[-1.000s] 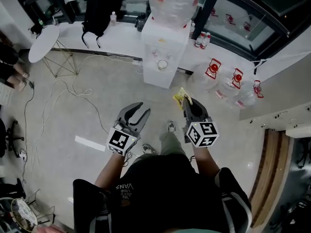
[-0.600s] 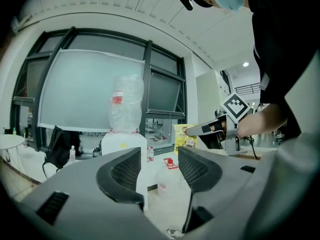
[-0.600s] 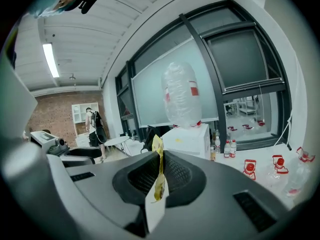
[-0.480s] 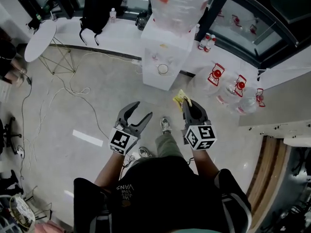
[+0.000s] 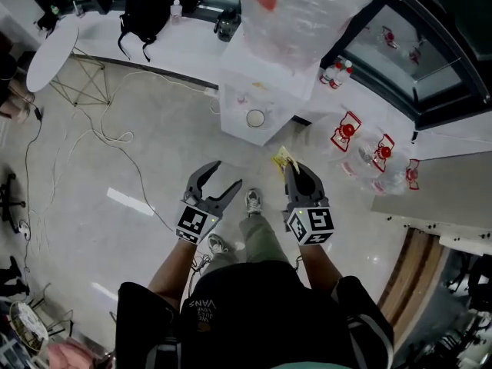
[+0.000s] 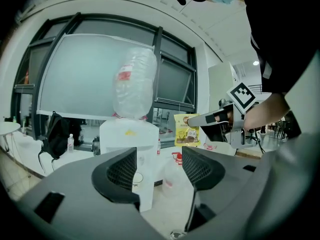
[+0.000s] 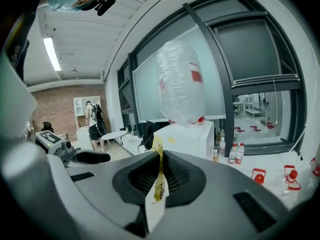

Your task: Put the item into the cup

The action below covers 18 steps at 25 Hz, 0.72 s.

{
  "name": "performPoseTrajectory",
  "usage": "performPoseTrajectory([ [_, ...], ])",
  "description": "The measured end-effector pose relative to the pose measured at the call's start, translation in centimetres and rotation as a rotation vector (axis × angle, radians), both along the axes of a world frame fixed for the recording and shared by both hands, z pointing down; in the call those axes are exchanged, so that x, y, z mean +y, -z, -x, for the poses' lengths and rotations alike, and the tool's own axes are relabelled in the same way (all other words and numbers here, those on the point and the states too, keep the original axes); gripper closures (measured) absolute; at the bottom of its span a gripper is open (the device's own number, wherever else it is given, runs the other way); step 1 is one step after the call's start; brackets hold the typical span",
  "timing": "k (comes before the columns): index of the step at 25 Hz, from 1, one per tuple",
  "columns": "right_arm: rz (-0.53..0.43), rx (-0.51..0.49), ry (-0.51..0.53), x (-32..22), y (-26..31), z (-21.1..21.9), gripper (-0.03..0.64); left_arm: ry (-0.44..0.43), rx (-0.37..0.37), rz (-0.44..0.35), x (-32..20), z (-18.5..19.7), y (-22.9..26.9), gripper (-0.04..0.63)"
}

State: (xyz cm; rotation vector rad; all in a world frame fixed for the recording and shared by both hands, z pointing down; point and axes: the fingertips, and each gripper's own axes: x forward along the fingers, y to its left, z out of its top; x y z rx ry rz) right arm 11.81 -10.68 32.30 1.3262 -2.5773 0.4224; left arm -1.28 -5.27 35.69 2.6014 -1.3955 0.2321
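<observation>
**A:** The right gripper [image 5: 296, 169] was clamped on a yellow snack packet [image 5: 285, 158], pinched edge-on between its pads. The left gripper [image 5: 224, 174] was opening, with nothing between its jaws.

**B:** Which step was that, then?

**A:** The carry, I'd judge. The packet stuck out just past the right gripper's tips, well short of the cup [image 5: 255, 118]. The cup stood ahead of both grippers in the recess of the white water dispenser [image 5: 269, 68], beneath its big upturned bottle [image 5: 307, 14].

**B:** And the next move?

**A:** Probably closing the remaining gap, then bringing the packet over the cup's mouth and lowering it narrow end first. The free left gripper could steady the cup.

**B:** Anything different from a second earlier?

**A:** The left jaws stood wider. The dispenser and cup lay nearer the grippers, so the person had stepped forward. The grip on the packet looked unchanged.
</observation>
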Motion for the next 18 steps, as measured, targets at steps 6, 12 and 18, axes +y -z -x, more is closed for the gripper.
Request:
performPoseTrajectory([
  [6, 0.004, 0.026, 0.023, -4.3, -3.9, 0.6, 0.568, 0.007, -0.031, 0.025, -4.0, 0.2, -5.0, 0.308],
  [12, 0.002, 0.074, 0.069, -7.5, -8.0, 2.0, 0.568, 0.03, -0.046, 0.044, -6.8, 0.8, -9.7, 0.305],
  [18, -0.021, 0.117, 0.124, -11.3, -12.6, 3.9, 0.568, 0.056, -0.046, 0.041, -10.5, 1.1, -14.5, 0.302],
])
